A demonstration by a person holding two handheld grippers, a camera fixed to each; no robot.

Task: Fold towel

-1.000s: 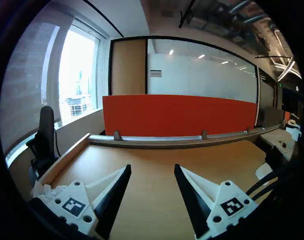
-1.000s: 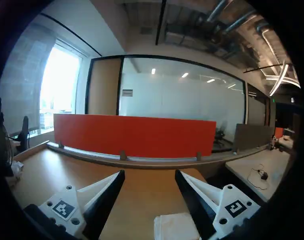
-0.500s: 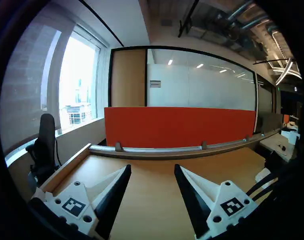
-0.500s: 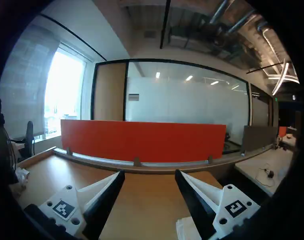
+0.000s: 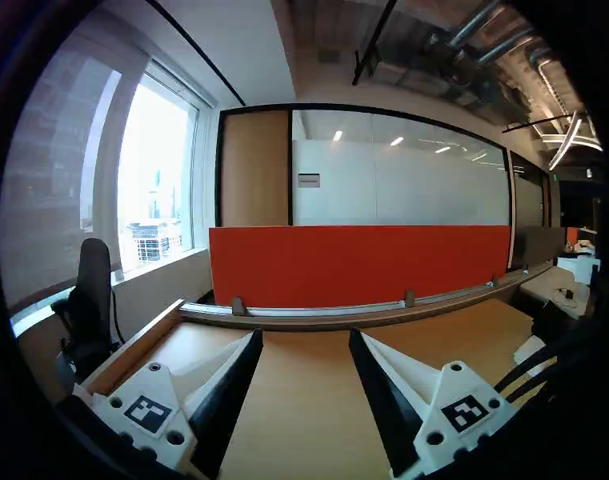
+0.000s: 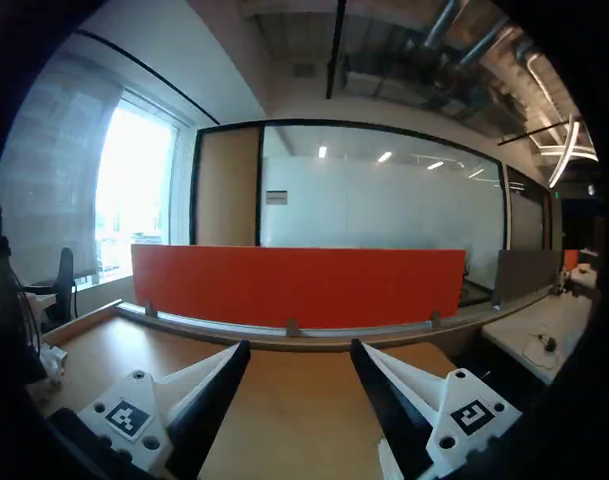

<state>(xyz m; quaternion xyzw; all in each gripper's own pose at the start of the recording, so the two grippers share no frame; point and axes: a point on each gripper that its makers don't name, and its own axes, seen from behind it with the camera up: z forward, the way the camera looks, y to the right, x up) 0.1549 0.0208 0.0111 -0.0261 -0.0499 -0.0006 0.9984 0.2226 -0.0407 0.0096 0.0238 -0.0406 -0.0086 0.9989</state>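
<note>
Wood-grain bench (image 6: 296, 432) below and ahead of the right gripper (image 6: 300, 376), fingers spread wide, nothing between them but bare surface. Same story on the other side: left gripper (image 5: 304, 376) gaping and empty, aimed level across the bench toward the orange divider (image 5: 360, 264) straight in front. As for the towel (image 6: 382, 466), just a white sliver at the very bottom, tucked against the inner edge of the right gripper's right-hand finger, so close under the tool rather than out ahead of it. Far off to the left gripper's right and low down, a pale patch (image 5: 531, 350) on the bench, possibly the same cloth, too cropped to say. Probably held level and open like this as a ready stance: wide enough to take a hem, yet pointed over the towel instead of down at it, so no pinch possible from here. Calls for tipping both noses downward and drawing back a little to bring the cloth between the fingers. Folding itself apparently not yet begun or between steps; cannot tell which from so thin a slice of fabric.
</note>
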